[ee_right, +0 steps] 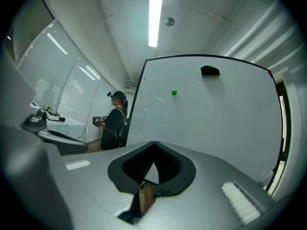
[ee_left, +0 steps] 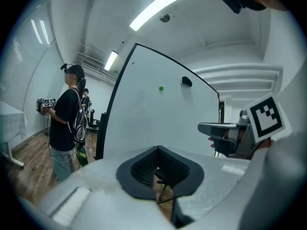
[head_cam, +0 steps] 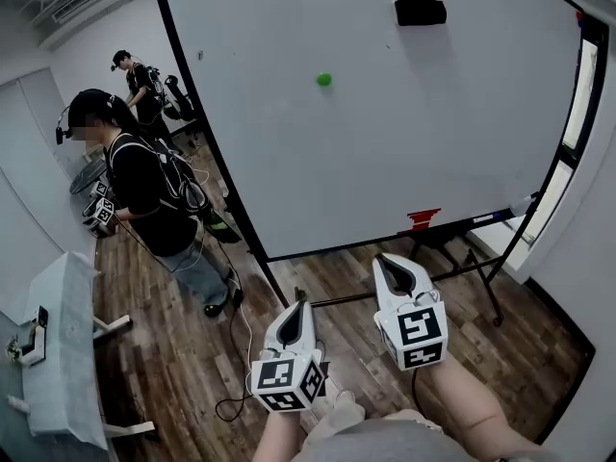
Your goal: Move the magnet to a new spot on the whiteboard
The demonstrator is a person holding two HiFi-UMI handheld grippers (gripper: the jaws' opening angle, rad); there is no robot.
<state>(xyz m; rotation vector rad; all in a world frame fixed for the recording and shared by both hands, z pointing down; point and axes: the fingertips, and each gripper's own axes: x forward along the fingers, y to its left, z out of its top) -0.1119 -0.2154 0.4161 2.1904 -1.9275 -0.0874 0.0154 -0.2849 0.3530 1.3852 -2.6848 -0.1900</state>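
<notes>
My left claw (head_cam: 295, 314) and right claw (head_cam: 390, 266) hang closed, empty, below the whiteboard (head_cam: 404, 152); I should open 1 before reaching its magnet (head_cam: 324, 80).

Head view downward, both gripper views upward; whiteboard (head_cam: 385, 162) common to all, seemingly well off.

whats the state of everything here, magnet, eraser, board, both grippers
magnet, stuck on the board, upper middle, nothing touching it
eraser, stuck near the board's top right
whiteboard, upright on its stand
left gripper, jaws together, empty, held low, short of the board
right gripper, jaws together, empty, held low, short of the board
</notes>
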